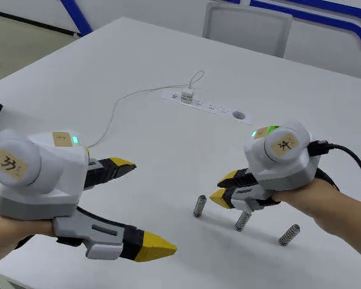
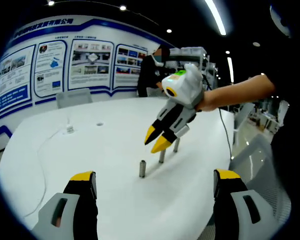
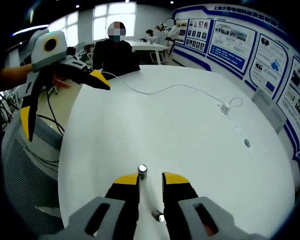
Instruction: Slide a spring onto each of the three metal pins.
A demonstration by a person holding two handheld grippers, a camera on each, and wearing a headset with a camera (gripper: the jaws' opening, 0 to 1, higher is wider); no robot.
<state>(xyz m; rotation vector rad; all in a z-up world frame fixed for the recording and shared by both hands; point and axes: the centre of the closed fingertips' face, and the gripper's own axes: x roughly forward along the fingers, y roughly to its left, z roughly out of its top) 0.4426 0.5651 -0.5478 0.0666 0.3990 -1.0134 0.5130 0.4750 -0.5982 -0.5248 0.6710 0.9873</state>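
Note:
Three short metal pins stand in a row on the white table (image 1: 168,60), each wrapped in spring coils: the left one (image 1: 200,205), the middle one (image 1: 243,220) and the right one (image 1: 289,234). My right gripper (image 1: 222,188) hovers just above and behind the middle one, its yellow-tipped jaws a narrow gap apart with nothing held. In the right gripper view one pin top (image 3: 142,170) sits just beyond the right gripper (image 3: 151,177) and another (image 3: 158,216) shows lower in the gap. My left gripper (image 1: 142,205) hangs wide open and empty, well left of the pins (image 2: 142,168).
A white power strip (image 1: 207,107) with a plug and a thin white cable (image 1: 117,105) lies at mid-table. A grey chair (image 1: 246,27) stands at the far edge. A black cable (image 1: 349,159) trails from the right gripper. People stand in the background.

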